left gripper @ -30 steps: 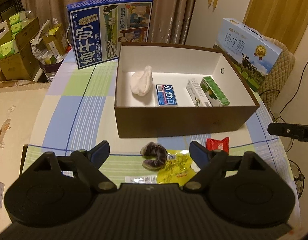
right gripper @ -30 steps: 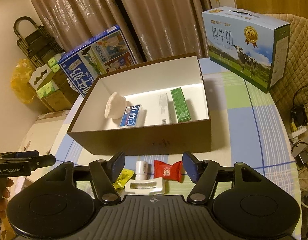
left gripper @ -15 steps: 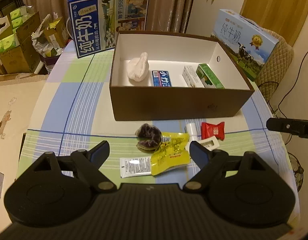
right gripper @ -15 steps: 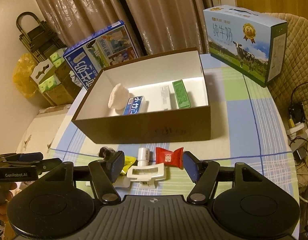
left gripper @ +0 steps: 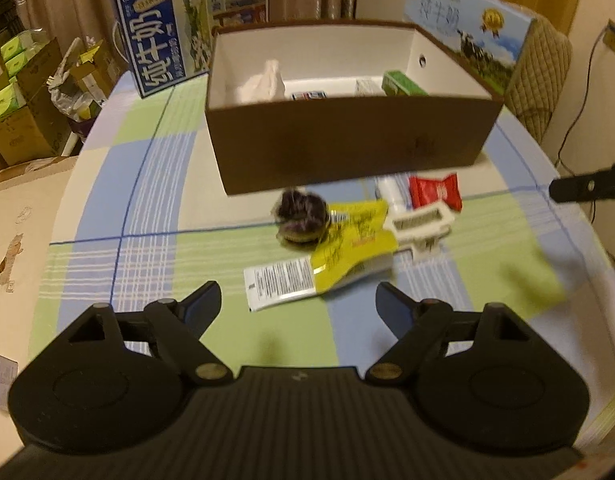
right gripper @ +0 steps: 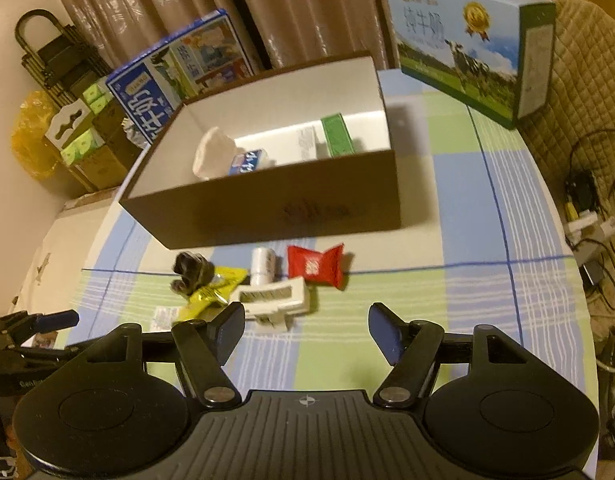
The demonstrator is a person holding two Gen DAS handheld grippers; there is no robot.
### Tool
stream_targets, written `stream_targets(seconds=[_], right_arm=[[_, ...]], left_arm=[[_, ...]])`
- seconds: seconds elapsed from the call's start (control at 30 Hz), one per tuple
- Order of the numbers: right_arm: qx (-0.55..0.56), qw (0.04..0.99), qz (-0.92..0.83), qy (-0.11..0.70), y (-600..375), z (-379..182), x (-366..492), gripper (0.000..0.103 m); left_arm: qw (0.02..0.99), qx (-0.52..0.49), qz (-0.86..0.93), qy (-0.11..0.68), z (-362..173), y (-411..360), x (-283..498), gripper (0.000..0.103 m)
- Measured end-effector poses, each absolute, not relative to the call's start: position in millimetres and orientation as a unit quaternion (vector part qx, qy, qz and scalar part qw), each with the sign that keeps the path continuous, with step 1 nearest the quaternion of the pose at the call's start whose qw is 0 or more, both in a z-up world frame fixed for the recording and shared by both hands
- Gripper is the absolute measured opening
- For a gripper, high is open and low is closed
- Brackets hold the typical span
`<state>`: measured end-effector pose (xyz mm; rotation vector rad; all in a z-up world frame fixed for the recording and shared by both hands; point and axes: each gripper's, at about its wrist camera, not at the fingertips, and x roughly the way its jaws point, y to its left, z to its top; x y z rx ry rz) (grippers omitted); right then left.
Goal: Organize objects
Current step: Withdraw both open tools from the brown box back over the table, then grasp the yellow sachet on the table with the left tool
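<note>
Right now both hand-held grippers, left (left gripper: 298, 303) & right (right gripper: 306, 325), hang spread wide w/ nothing held over the bench (left gripper: 147, 184), yellow sachet (left gripper: 353, 236) lying before the brown box (left gripper: 347, 152), prob light, floppy, slick, so pinch its flat edge

A checked tablecloth (left gripper: 155, 184) in blue, green and cream squares covers the table. A dark blue milk carton case (left gripper: 187, 20) stands upright at the far left edge, printed with white characters. A light blue milk carton case (right gripper: 467, 40) with a cow picture and gold seal stands at the far right. Beige curtains (right gripper: 155, 12) hang behind both. A quilted tan chair back (right gripper: 583, 92) sits at right, with cables and a power strip (right gripper: 587, 220) on the floor beside it. Cardboard boxes holding green packs (left gripper: 15, 100) are stacked at left. A black folding rack (right gripper: 55, 60) leans against the wall.
</note>
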<state>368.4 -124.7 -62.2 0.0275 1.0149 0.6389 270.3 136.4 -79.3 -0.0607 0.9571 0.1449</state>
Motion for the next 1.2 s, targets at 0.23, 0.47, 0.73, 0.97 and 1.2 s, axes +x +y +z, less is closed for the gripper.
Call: stream_targets(seconds=[0.23, 0.47, 0.73, 0.97, 1.2], right_arm=[[0.014, 0.821, 0.297, 0.488, -126.5, -74.6, 366.0, 0.066], [0.013, 0.82, 0.288, 0.495, -123.7, -84.5, 370.2, 0.066], [0.024, 0.821, 0.27, 0.503, -129.5, -92.5, 380.2, 0.066], [0.035, 0.821, 0.251, 0.511, -142.5, -98.4, 385.1, 0.066], [0.044, 0.82, 0.235, 0.52, -152.0, -105.1, 389.9, 0.066]], left_arm=[[0.882, -0.004, 0.056, 0.468, -101.7, 134.4, 271.4, 0.076], [0.88, 0.013, 0.041, 0.473, -114.0, 133.9, 280.3, 0.072], [0.884, 0.085, 0.005, 0.459, -121.4, 109.7, 313.7, 0.067], [0.879, 0.153, -0.015, 0.451, -138.9, 95.9, 342.1, 0.052], [0.876, 0.169, -0.037, 0.45, -146.2, 93.2, 360.3, 0.043]])
